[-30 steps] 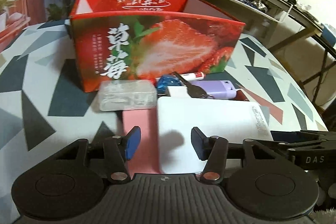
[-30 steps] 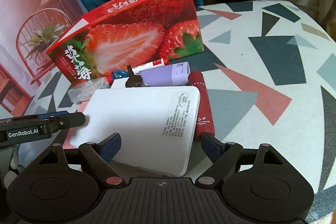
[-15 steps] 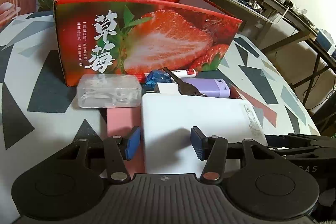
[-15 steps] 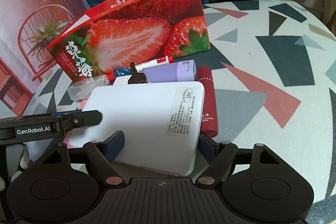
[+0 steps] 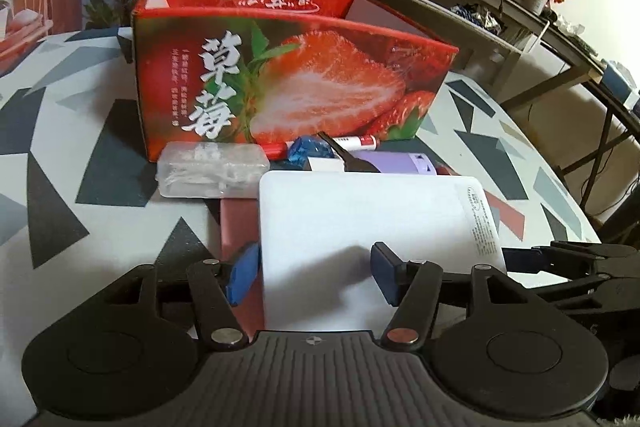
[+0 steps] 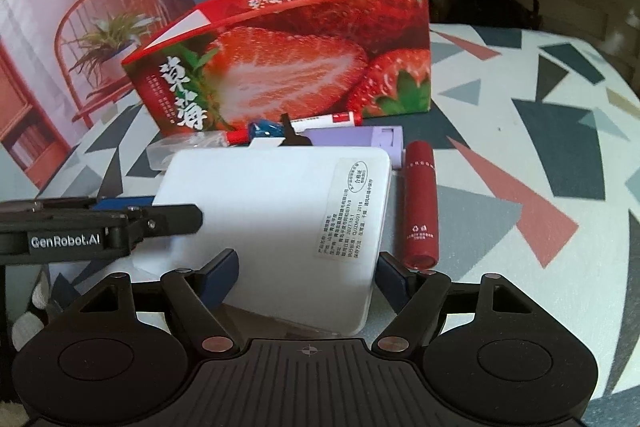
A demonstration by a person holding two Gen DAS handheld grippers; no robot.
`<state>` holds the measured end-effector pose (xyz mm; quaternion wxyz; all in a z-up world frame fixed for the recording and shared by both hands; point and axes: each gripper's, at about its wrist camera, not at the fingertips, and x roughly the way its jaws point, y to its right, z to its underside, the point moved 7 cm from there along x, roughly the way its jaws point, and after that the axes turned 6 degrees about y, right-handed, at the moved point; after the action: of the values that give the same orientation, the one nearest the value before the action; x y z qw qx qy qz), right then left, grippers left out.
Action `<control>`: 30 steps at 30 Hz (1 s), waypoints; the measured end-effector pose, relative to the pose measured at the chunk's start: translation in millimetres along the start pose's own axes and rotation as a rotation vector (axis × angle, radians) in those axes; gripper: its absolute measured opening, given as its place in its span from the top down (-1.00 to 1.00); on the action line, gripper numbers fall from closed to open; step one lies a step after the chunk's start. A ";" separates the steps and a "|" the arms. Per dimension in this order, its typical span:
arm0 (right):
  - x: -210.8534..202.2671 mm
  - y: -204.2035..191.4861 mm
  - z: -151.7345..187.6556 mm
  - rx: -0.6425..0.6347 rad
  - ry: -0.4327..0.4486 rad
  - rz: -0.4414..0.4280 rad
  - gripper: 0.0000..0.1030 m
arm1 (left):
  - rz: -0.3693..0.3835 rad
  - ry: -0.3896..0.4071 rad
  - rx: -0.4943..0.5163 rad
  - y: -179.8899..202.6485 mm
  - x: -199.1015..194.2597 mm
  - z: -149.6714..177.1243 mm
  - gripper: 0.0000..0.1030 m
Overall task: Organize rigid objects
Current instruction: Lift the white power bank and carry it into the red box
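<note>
While white power bank (image 6: 276,223) lies flat at frame centre on patterned desk (image 6: 520,131), right gripper (image 6: 308,267) straddles its near end, jaws closing, pads not yet pressing; left gripper (image 5: 312,273) at bank's left corner over pink slab (image 5: 238,223), jaws opening, nothing gripped; strawberry box (image 5: 288,83) upright behind at upper centre; dark-red tube (image 6: 418,203) just right of bank; purple case (image 6: 360,139) between bank and box.
</note>
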<state>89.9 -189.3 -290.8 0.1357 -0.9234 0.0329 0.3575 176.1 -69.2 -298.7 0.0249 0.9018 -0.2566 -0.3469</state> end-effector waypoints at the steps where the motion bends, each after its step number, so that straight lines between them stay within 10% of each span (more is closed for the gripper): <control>1: -1.1 -1.6 -0.5 -0.008 0.001 0.000 -0.35 | -0.004 0.002 -0.001 -0.4 -1.2 0.2 -0.22; 18: -23.4 -19.3 -25.5 -0.091 0.082 -0.001 -0.04 | -0.022 0.108 -0.030 -5.9 -26.7 -21.4 -0.22; 30: -32.0 -33.0 -139.0 -0.186 0.301 -0.040 -0.03 | -0.047 0.297 0.001 -12.4 -46.2 -120.4 -0.22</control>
<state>161.8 -196.8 -163.4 0.0504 -0.9755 0.0015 0.2141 229.5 -52.3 -181.9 0.0541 0.9489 -0.2290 -0.2101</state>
